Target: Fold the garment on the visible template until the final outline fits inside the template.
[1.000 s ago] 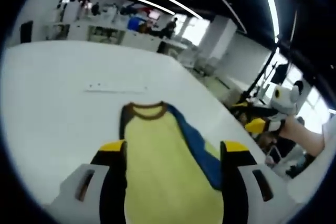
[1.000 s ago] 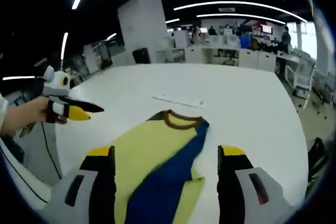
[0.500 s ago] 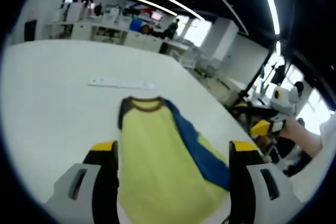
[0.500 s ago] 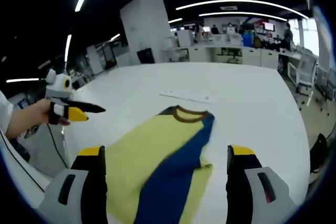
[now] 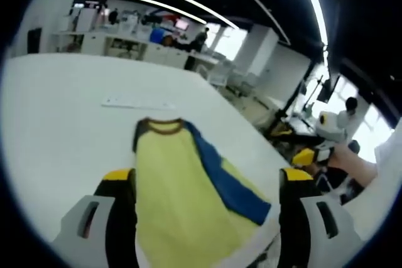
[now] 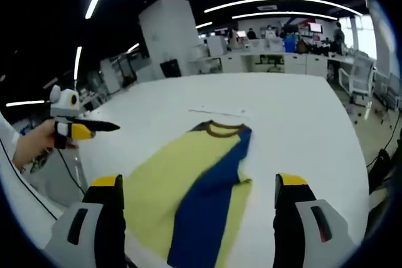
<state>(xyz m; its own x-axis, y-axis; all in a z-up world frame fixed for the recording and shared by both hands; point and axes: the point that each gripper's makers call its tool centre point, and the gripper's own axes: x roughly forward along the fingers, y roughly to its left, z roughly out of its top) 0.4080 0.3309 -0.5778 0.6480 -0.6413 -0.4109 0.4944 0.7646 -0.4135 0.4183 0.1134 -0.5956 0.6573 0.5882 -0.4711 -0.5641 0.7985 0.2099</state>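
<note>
A yellow garment (image 5: 182,186) with a brown collar (image 5: 164,127) and a blue part folded along one side lies flat on the white table (image 5: 50,111). My left gripper (image 5: 207,177) hovers over its near end, open, with nothing between the jaws. In the right gripper view the same garment (image 6: 176,180) lies collar away, the blue band (image 6: 210,199) running down its length. My right gripper (image 6: 198,183) is open above its near hem. Each gripper shows in the other's view, held by a hand: the right gripper (image 5: 314,154) and the left gripper (image 6: 74,127), both off the table's side.
A thin white strip (image 5: 137,103) lies on the table just beyond the collar, also seen as a strip (image 6: 217,111) in the right gripper view. The table edge (image 6: 50,211) runs close to the hem. Office desks, chairs and people stand far behind.
Both pairs of jaws have spread wider. Both views have pulled back a little from the garment, which lies still on the table.
</note>
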